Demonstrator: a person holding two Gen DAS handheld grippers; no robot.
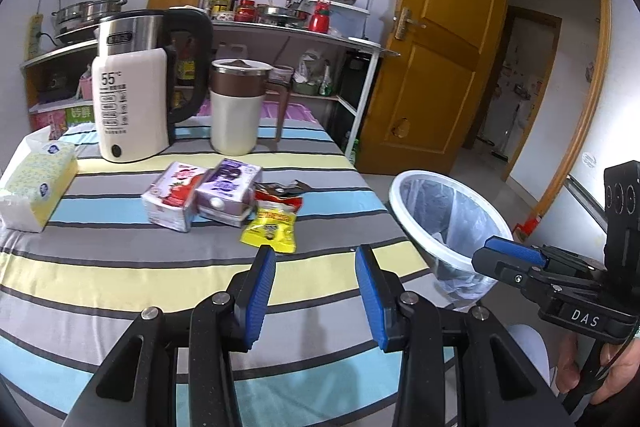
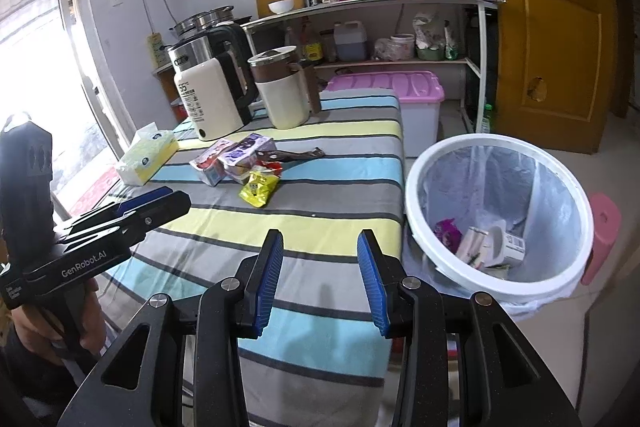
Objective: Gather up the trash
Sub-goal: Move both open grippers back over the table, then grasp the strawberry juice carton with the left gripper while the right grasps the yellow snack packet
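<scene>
Left tongs [image 1: 316,251], right tongs [image 2: 320,237] parted, empty; yellow packet [image 1: 272,227] lengthwise toward them.

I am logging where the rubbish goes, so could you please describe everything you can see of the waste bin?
The waste bin is round, with a white plastic rim and a thin translucent bag lining it. It stands on the floor at the corner of the striped table, appearing tilted toward the cameras. Inside lie a few discarded items: a purple wrapper and white cartons. A pink object sits behind its right side. Neither gripper touches it.
</scene>
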